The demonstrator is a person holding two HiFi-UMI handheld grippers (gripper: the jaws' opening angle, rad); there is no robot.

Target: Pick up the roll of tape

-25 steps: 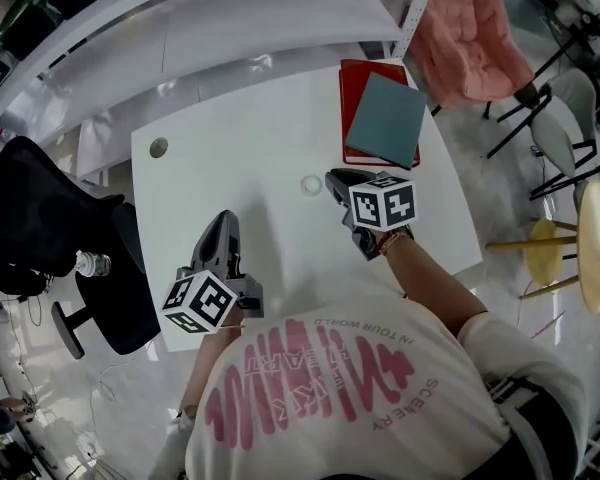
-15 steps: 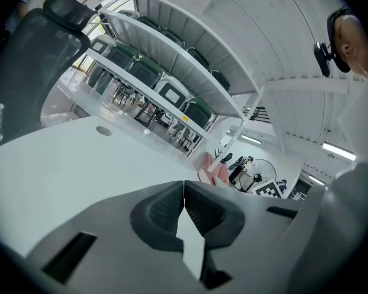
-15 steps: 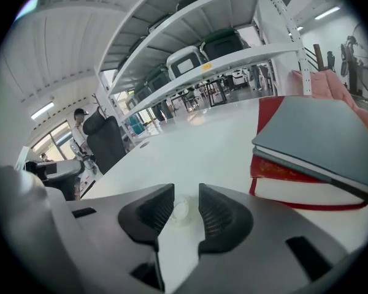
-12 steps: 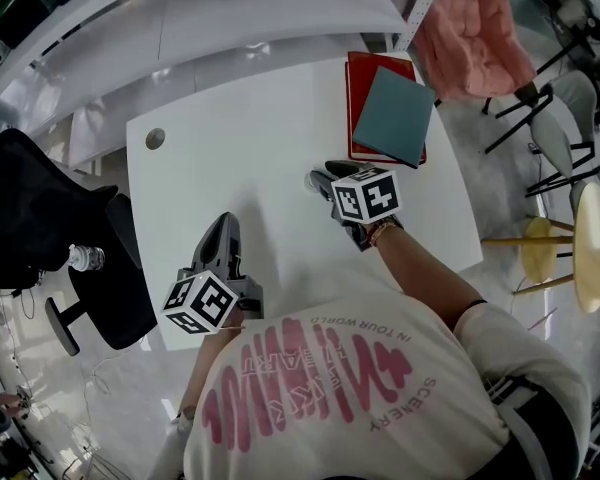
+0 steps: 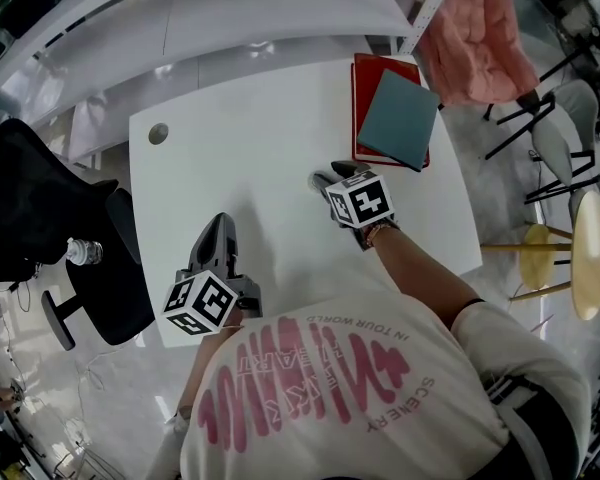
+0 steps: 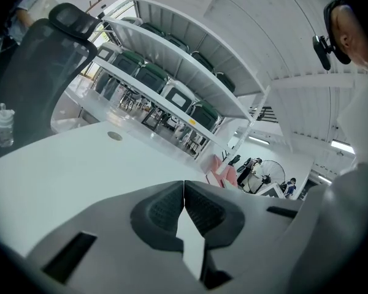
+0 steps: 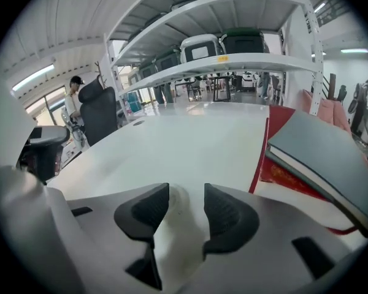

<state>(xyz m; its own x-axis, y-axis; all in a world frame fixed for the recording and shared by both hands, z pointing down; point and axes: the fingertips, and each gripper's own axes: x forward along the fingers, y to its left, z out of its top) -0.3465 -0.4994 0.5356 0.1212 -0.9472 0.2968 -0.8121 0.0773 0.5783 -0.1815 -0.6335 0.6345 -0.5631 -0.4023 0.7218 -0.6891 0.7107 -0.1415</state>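
The roll of tape (image 7: pixel 175 198) is a small pale ring lying flat on the white table (image 5: pixel 230 158). In the right gripper view it lies between the two dark pads, and neither pad presses on it. My right gripper (image 7: pixel 186 187) slants down over it and its jaws are opening. From the head view the tape (image 5: pixel 315 180) shows only partly, under my right gripper (image 5: pixel 325 177). My left gripper (image 5: pixel 222 220) hovers over the table's near left part, away from the tape. Its jaws (image 6: pixel 184 192) are shut with nothing between them.
A grey-blue book (image 5: pixel 398 118) lies on a red book (image 5: pixel 365 73) at the table's far right, close beside the right gripper. A black office chair (image 5: pixel 40 208) and a water bottle (image 5: pixel 80 253) stand left of the table. A round grommet (image 5: pixel 158 133) marks the far left corner.
My right gripper has moved left and down onto the tape and its jaws have spread apart around it. The left gripper has hardly shifted.
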